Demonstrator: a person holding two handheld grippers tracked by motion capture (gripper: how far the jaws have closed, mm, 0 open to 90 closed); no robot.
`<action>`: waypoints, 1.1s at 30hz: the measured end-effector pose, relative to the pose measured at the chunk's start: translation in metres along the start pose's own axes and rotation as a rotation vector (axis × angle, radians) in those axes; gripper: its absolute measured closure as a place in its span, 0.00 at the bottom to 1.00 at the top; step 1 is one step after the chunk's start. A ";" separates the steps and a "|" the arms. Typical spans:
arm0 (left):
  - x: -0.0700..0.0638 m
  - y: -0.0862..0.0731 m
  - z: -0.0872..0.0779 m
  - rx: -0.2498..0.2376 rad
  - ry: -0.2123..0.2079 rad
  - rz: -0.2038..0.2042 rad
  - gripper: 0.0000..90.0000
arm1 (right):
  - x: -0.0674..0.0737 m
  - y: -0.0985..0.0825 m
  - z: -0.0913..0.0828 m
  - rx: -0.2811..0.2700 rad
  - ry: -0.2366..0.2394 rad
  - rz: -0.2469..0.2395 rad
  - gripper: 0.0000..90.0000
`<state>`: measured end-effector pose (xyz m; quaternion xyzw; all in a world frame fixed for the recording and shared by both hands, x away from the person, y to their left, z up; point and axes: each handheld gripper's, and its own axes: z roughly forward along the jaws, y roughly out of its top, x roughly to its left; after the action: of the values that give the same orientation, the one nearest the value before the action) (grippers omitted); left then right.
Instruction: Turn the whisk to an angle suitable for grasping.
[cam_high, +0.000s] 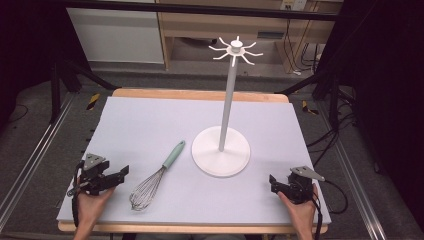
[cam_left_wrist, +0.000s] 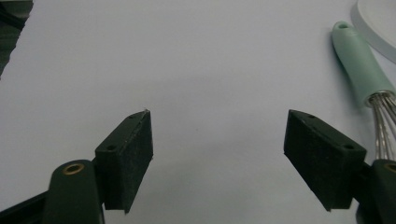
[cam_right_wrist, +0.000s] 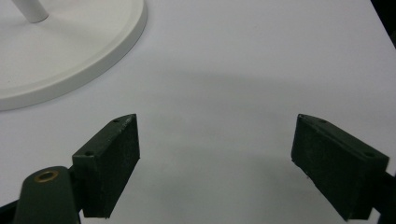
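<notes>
Steel-wire whisk with mint-green handle (cam_high: 156, 179) lay between left gripper (cam_high: 121, 173) and white round-based hook stand (cam_high: 221, 151). Both grippers, right gripper (cam_high: 272, 180) included, stood spread wide, nothing between them. Whisk probably light; wires springy, so the stiff handle is the place to grip.

I found no text, label, brand, number or sign that I could read on anything in front of me.

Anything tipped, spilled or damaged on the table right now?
Nothing stands out. The whisk lies flat beside the upright hook stand, apart from it, and the mat shows no spill.
</notes>
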<state>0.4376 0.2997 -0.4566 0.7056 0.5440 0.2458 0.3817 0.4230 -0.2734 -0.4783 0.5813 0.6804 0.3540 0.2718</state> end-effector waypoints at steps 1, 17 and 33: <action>-0.001 0.001 -0.001 -0.005 -0.007 -0.001 0.27 | 0.000 0.000 0.000 0.000 0.003 -0.004 0.17; -0.010 0.013 -0.014 -0.030 -0.085 -0.007 0.28 | 0.004 -0.001 -0.001 0.008 0.018 -0.020 0.18; -0.031 0.026 -0.022 -0.029 -0.147 0.048 0.29 | 0.006 -0.002 -0.002 0.010 0.024 -0.024 0.18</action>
<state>0.4270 0.2726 -0.4206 0.7292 0.4937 0.2101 0.4247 0.4197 -0.2683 -0.4782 0.5703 0.6922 0.3544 0.2647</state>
